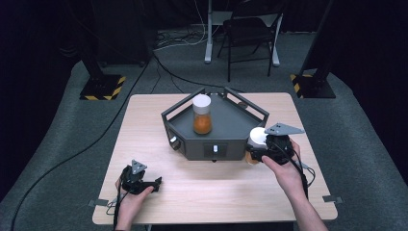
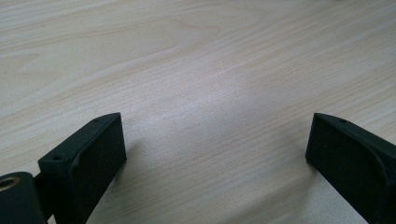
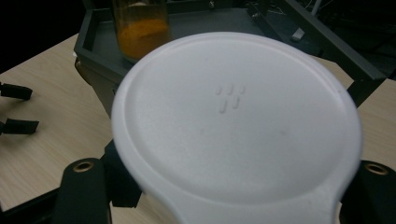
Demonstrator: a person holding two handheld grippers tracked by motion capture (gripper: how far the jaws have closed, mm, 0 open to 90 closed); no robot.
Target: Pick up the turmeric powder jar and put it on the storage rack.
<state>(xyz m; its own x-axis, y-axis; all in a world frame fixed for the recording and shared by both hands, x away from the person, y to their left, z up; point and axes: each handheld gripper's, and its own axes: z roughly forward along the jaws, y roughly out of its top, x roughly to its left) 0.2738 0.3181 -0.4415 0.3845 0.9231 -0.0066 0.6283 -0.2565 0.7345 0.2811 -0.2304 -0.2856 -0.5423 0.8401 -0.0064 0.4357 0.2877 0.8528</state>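
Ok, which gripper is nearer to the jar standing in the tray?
Right. The right gripper, shut on a second white-lidded jar, is just off the tray's right front corner. The left gripper rests open near the table's front left, well short of the jar in the tray.

Both handheld tools are matte black, the left gripper (image 1: 155,183) showing blocky jaws with small screw holes and a brass-ringed bore at its seven o'clock corner, the right gripper (image 1: 251,155) topped by a grey three-cornered plate, each trailing a black cable along bare forearms.
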